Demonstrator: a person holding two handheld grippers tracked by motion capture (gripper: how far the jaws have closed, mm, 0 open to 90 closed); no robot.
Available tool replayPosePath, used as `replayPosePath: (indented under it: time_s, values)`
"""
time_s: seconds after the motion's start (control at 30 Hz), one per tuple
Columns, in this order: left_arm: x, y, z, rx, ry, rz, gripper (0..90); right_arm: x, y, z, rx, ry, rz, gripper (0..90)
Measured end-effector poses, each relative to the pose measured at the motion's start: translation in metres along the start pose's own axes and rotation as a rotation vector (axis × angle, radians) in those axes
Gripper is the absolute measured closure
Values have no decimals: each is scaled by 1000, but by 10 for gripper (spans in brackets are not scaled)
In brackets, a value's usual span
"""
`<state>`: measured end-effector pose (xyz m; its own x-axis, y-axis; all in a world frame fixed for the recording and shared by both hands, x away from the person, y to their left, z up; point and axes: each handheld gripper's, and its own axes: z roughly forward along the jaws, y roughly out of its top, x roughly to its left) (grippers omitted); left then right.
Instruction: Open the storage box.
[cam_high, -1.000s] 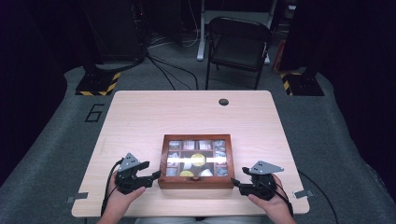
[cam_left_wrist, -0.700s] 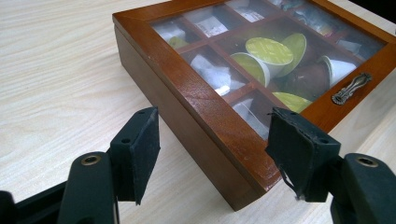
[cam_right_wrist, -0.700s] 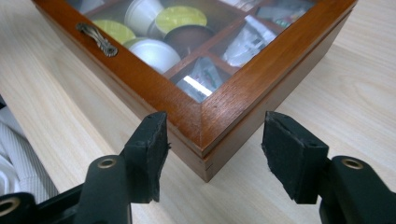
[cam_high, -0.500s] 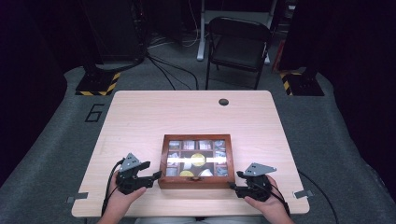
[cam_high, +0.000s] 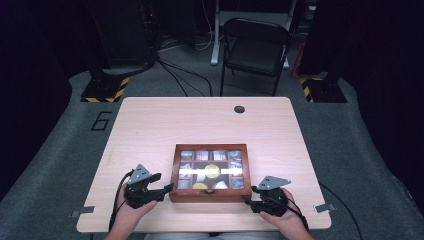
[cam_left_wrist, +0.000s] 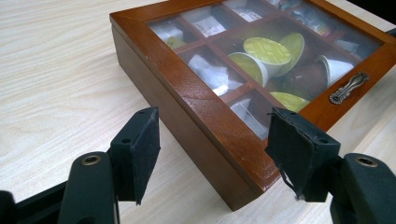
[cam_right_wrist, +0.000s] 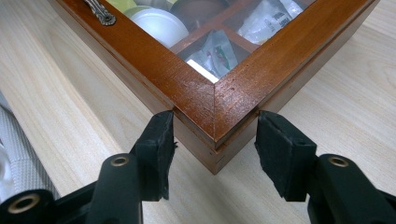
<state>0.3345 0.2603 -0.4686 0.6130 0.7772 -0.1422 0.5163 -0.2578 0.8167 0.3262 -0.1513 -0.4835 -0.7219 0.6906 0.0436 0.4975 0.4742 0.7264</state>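
A wooden box (cam_high: 210, 172) with a glazed, divided lid lay flat on the light wooden surface (cam_high: 165, 125), toward the 6 o'clock edge in the high view. Through the glass, yellow-topped capsules (cam_left_wrist: 268, 49) and white sachets (cam_left_wrist: 210, 74) sat in separate compartments, and a small metal handle (cam_left_wrist: 348, 87) was fixed to the lid's front rail.

The left gripper (cam_high: 165, 190), held in the person's left hand (cam_high: 131, 212), stood at the box's 7 o'clock corner. In the left gripper view its jaws straddled that corner, one pad (cam_left_wrist: 144, 149) out over bare surface and clear of the box wall, the other pad (cam_left_wrist: 294, 149) at the front rail; whether this second pad touched the wood could not be told, since the corner hid the contact. The jaws stood fairly narrow and gripped nothing that could be seen.

The right gripper (cam_high: 248, 196), in the right hand (cam_high: 285, 220), sat at the box's 5 o'clock corner. Its jaws had just been closing with the corner between them. In the right gripper view the two pads (cam_right_wrist: 161, 140) flanked the mitred corner, each just beside a box wall, apparently with a thin gap at both sides, so the box was bracketed rather than clamped.

A dark folding chair (cam_high: 255, 47) stood beyond the surface at 12 o'clock, and a round black grommet (cam_high: 239, 109) marked the far part of the surface.
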Motion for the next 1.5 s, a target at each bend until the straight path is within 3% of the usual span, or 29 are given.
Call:
replayPosePath:
  time_s: [0.37,0.5,0.73,1.17,1.5]
  values:
    - [-2,-2,-4,-9,2,-10,349,-1,0,0,-4,7,-9,479]
    - [-5,-5,-9,-6,-10,-9,349,1,1,0,6,-15,-44,490]
    - [-10,-6,-12,-4,-18,0,351,1,1,0,10,-11,-37,494]
    - [-19,-9,-20,-14,-36,1,351,-3,7,-9,-63,22,4,513]
    - [-23,-11,-14,20,-48,18,388,-3,12,-16,-120,-2,10,532]
